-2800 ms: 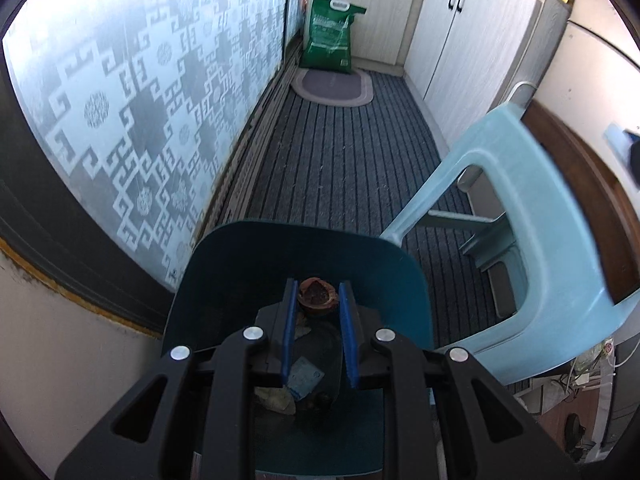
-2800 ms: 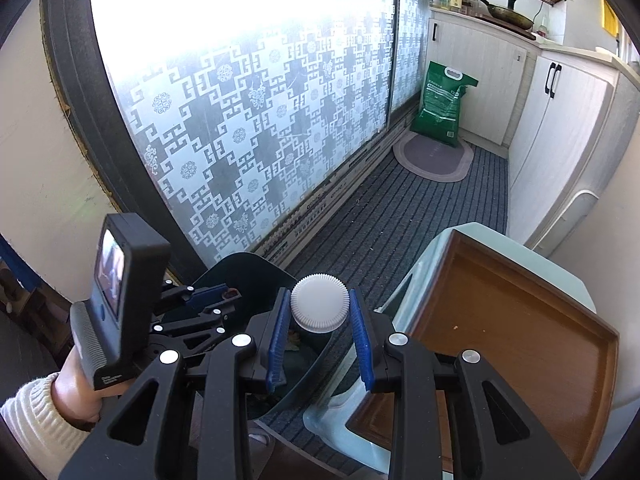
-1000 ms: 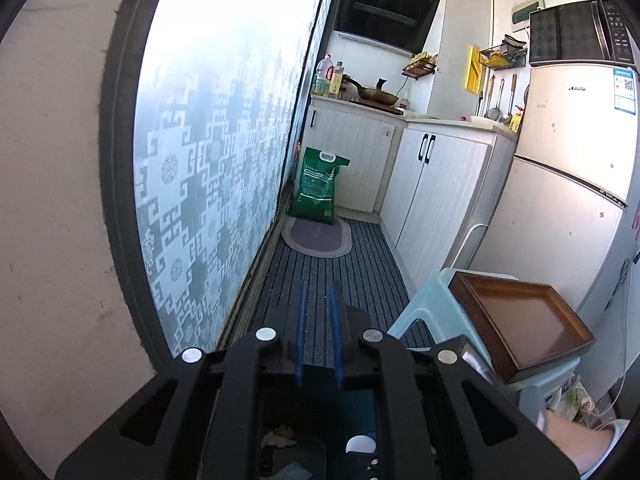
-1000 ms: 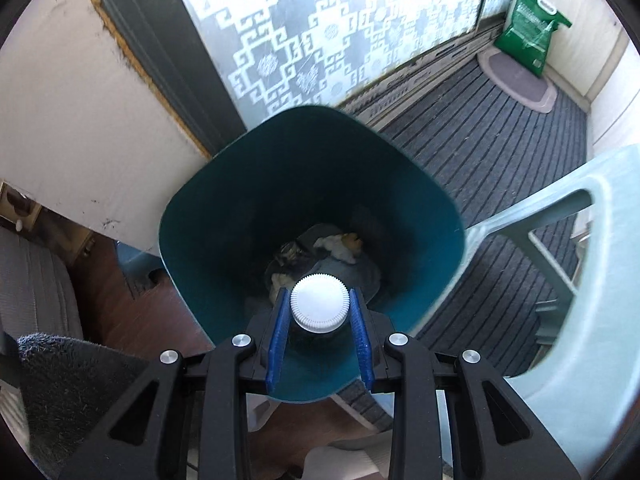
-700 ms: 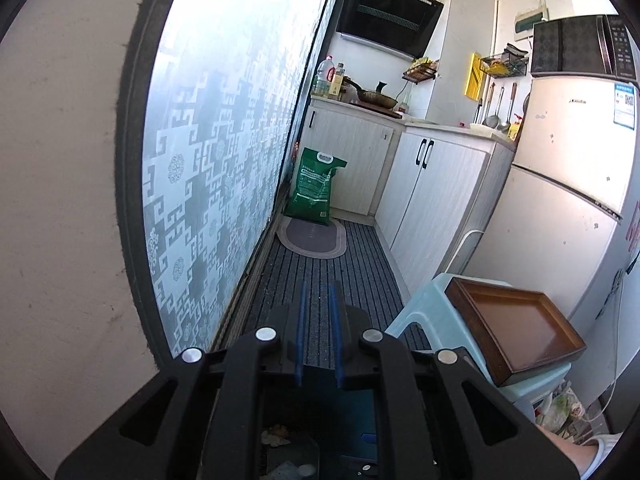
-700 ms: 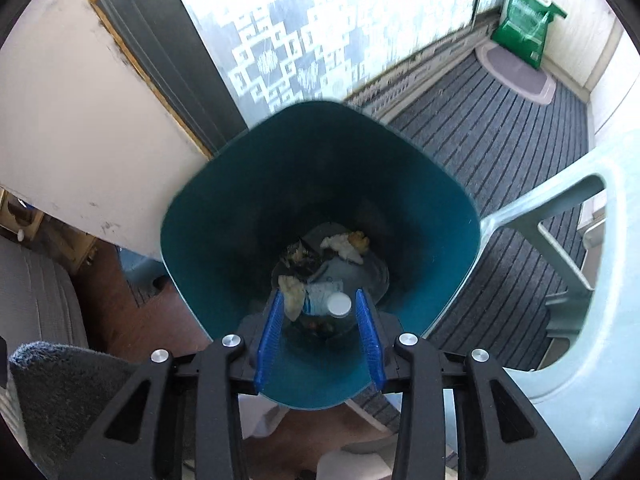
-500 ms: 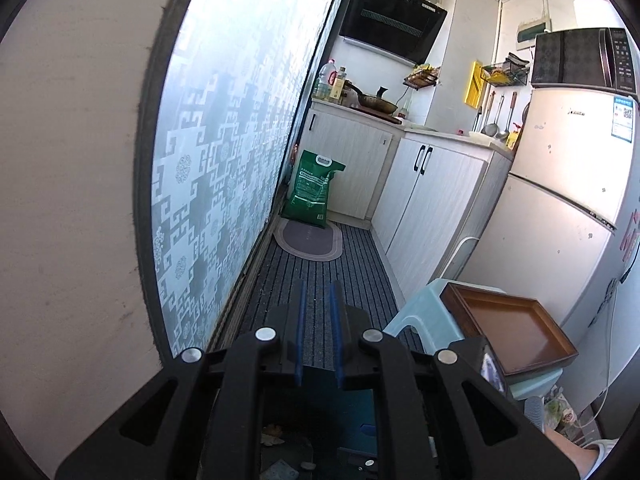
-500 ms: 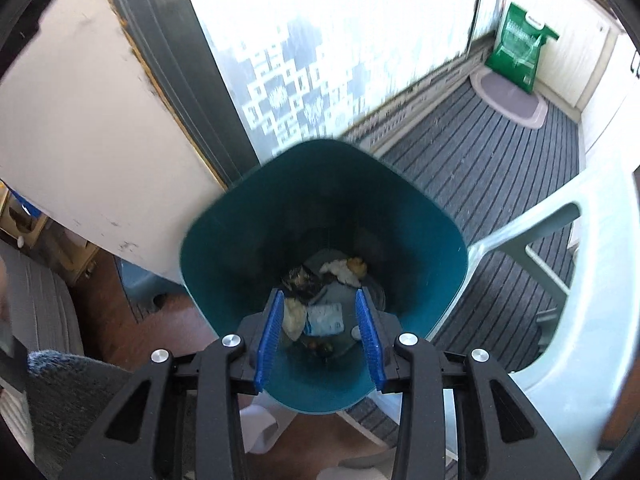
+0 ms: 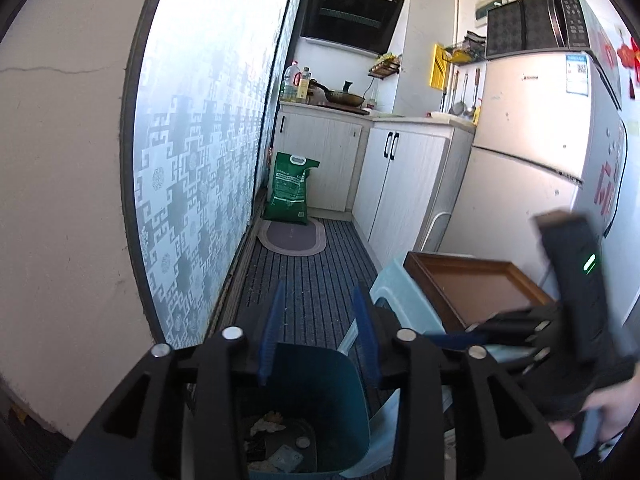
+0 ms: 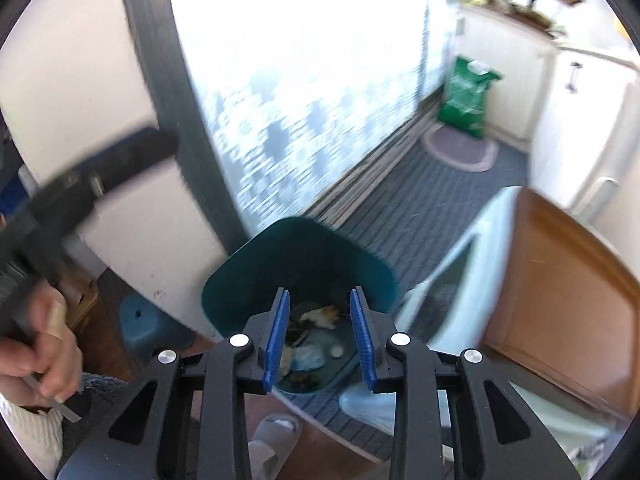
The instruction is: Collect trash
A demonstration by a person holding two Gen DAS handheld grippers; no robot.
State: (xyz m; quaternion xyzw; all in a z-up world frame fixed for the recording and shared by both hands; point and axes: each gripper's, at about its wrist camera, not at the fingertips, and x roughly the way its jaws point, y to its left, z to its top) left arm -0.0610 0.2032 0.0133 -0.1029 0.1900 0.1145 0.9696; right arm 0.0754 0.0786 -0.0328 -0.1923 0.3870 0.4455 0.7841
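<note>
The teal trash bin (image 10: pixel 240 280) is seen on the floor beside a pale stool (image 9: pixel 394 294) carrying a brown tray (image 9: pixel 476 292). Both the left hand-held gripper (image 9: pixel 318 330) and right hand-held gripper (image 10: pixel 320 336) are spread apart, nothing held. Scraps and a white cap (image 10: pixel 337 351) are shown only blurrily in the right view; fridge (image 9: pixel 528 168) and green bag (image 9: pixel 290 188) come through sharply in the left.

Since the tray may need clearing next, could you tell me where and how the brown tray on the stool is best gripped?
Take the brown tray by its raised rim, along the near edge that overhangs the pale stool. Come in level from the side with the jaws closing over the thin wall; the tray lies flat, so its broad base probably offers no purchase.
</note>
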